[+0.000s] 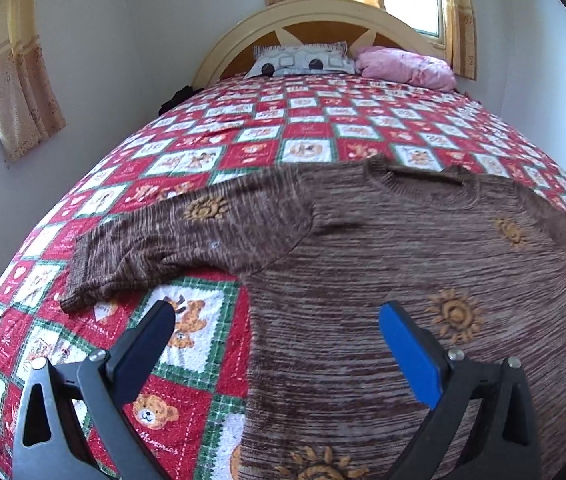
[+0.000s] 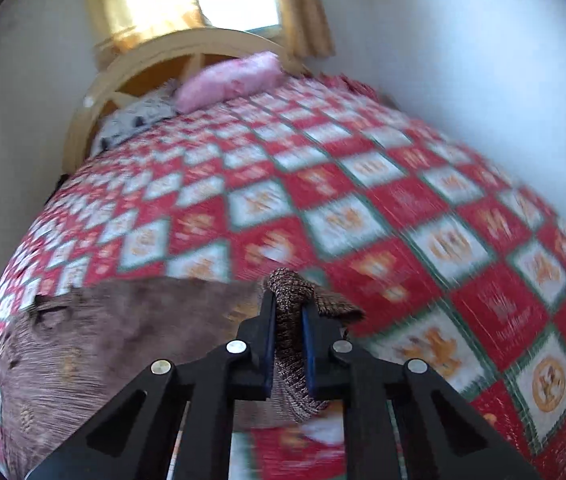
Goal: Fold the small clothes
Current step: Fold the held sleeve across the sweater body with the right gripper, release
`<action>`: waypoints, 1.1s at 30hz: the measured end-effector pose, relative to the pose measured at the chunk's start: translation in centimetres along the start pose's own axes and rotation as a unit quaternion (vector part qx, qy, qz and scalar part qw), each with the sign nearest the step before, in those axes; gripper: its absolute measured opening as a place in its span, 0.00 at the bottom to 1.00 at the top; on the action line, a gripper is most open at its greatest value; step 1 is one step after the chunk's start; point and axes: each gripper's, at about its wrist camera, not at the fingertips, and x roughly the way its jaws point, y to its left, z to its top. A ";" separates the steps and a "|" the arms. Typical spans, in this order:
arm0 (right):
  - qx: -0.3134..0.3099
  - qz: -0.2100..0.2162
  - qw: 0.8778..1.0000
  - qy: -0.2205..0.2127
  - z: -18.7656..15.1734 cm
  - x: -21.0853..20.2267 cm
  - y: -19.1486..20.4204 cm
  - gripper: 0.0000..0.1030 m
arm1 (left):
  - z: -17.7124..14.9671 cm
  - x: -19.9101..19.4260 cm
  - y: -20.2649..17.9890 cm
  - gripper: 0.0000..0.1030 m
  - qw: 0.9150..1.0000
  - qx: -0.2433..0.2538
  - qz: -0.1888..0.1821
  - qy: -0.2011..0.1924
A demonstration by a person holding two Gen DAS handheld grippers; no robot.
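Note:
A small brown knitted sweater (image 1: 423, 248) with orange sun motifs lies flat on the bed, neck towards the headboard, one sleeve (image 1: 171, 240) stretched out to the left. My left gripper (image 1: 277, 316) hovers open above the sweater's left side edge, nothing between its fingers. In the right wrist view my right gripper (image 2: 289, 304) is shut on the cuff of the other sleeve (image 2: 289, 284), which is lifted off the bedspread; the sweater's body (image 2: 103, 332) lies to its left, blurred.
The bed carries a red, white and green checked bedspread (image 1: 303, 128) with bear pictures. A patterned pillow (image 1: 303, 60) and a pink pillow (image 1: 407, 64) lean at the wooden headboard (image 1: 323, 12). Walls close in on both sides; curtained windows sit behind and left.

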 end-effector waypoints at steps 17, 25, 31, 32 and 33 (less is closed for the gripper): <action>-0.126 0.207 0.966 0.092 -11.1 -0.7 17.2 0.72 | -0.1 -1.7 -1.1 1.00 0.999 0.039 -0.026 0.001; -0.122 0.016 0.992 -0.010 -13.1 -3.1 7.2 0.72 | 2.9 -1.2 -9.2 0.93 0.992 0.094 -0.081 -0.008; -0.090 0.030 0.995 -0.032 -13.2 -4.1 5.3 0.72 | 4.5 0.3 -17.6 0.76 0.983 0.136 -0.121 0.013; -0.092 0.029 0.995 -0.037 -13.3 -4.3 5.4 0.72 | 4.7 0.9 -19.2 0.73 0.981 0.141 -0.131 0.020; -0.095 0.025 0.994 -0.040 -13.4 -4.5 5.5 0.72 | 4.8 1.3 -20.0 0.65 0.979 0.141 -0.142 0.028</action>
